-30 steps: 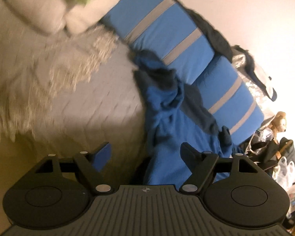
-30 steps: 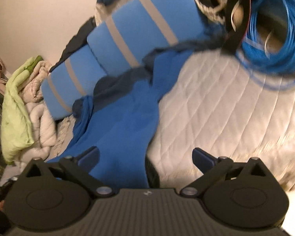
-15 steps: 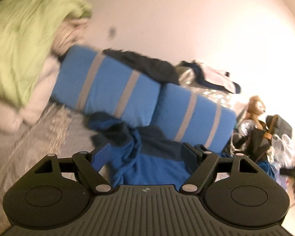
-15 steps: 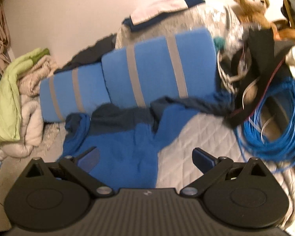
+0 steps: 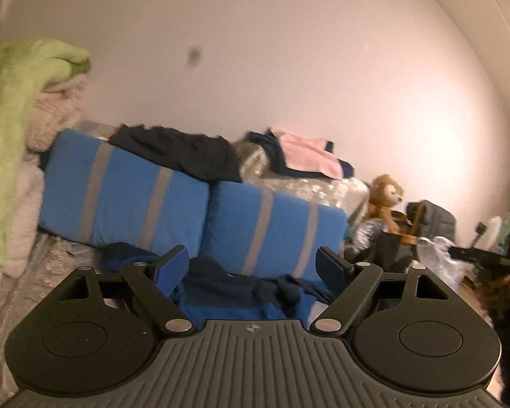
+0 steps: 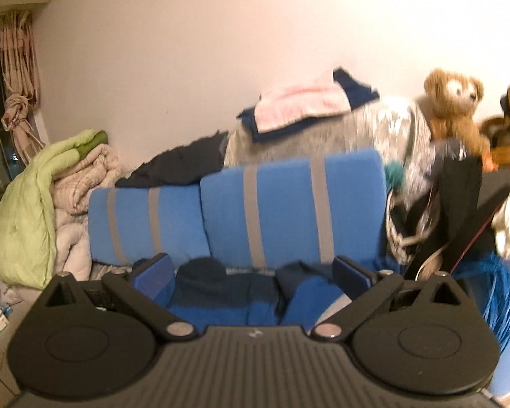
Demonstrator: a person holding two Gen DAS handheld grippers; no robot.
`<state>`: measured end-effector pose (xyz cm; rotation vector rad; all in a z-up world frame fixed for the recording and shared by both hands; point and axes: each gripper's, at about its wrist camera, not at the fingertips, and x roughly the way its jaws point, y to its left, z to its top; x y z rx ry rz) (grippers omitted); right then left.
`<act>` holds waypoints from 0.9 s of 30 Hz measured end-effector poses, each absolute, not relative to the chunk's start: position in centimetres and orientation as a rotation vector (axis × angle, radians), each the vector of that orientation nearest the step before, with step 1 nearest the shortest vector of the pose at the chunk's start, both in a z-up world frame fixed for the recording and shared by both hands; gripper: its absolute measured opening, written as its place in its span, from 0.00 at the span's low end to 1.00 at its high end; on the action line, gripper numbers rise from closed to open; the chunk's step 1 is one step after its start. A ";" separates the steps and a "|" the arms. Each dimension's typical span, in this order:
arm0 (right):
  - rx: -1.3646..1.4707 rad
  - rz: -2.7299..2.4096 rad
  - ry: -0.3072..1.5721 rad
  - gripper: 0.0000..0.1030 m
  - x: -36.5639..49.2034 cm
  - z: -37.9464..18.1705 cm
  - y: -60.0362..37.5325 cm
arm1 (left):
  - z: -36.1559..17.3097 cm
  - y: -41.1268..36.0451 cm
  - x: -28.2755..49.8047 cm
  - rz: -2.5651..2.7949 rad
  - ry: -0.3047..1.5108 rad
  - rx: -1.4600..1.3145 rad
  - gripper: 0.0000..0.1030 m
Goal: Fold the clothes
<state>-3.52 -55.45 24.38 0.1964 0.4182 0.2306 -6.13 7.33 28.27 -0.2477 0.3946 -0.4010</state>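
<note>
Blue-and-navy garment (image 6: pixel 241 292) lies rumpled, unfolded, before striped cushions (image 6: pixel 289 204) (folding remains); left gripper (image 5: pixel 253 261) and right gripper (image 6: pixel 251 268) gape empty.

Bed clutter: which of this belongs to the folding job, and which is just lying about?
For the job:
- blue garment, crumpled on the bed
- left gripper, jaws open
- right gripper, jaws open

Lying about:
- striped blue pillows
- teddy bear
- green quilt
- blue cable coil

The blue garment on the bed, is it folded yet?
Not folded. The blue garment lies rumpled in front of the striped cushions, with uneven bunches and dark parts showing.
</note>
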 end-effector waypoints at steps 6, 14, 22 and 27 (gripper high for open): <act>0.126 0.215 0.385 1.00 -0.9 29.2 -55.0 | 31.3 6.3 -1.5 -0.460 0.441 -0.288 0.80; 0.095 0.196 0.286 1.00 3.4 32.6 -53.9 | 34.1 3.6 5.8 -0.442 0.381 -0.180 0.80; -0.008 0.104 0.228 1.00 10.8 29.3 -51.4 | 30.9 0.0 11.8 -0.345 0.261 -0.141 0.80; -0.027 0.062 0.257 1.00 14.0 23.2 -49.9 | 24.7 -3.1 13.7 -0.315 0.237 -0.114 0.80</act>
